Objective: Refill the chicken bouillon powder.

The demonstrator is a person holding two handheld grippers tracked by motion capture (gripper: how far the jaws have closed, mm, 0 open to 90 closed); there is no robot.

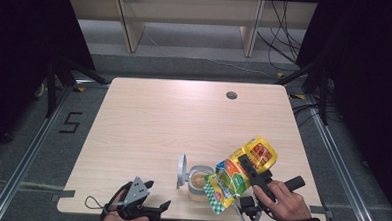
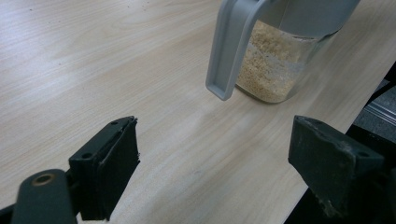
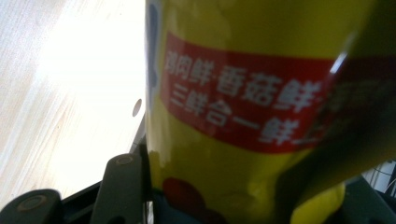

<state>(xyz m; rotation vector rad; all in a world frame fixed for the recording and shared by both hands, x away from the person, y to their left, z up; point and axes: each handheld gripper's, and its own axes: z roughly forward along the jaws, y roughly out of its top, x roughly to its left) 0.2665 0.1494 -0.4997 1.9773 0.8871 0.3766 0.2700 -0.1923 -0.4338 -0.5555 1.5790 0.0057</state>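
my right claw (image 1: 251, 174) grips the yellow seasoning bag (image 1: 242, 173), tilted over the open jar (image 1: 200, 183) near the bench's (image 1: 158, 119) near edge. my left claw (image 1: 147, 198) rests open at the near-left corner; its own view shows pale granules inside the jar (image 2: 275, 60).

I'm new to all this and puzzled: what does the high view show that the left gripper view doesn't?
High view alone: the yellow bag clamped in the right gripper and tilted toward the jar, both hands, the whole table.

Left gripper view alone: up close, that gripper's open jaws with nothing between them, and the jar's pale grains seen from the side.

Both: the jar, its grey lid open, on the wooden tabletop.
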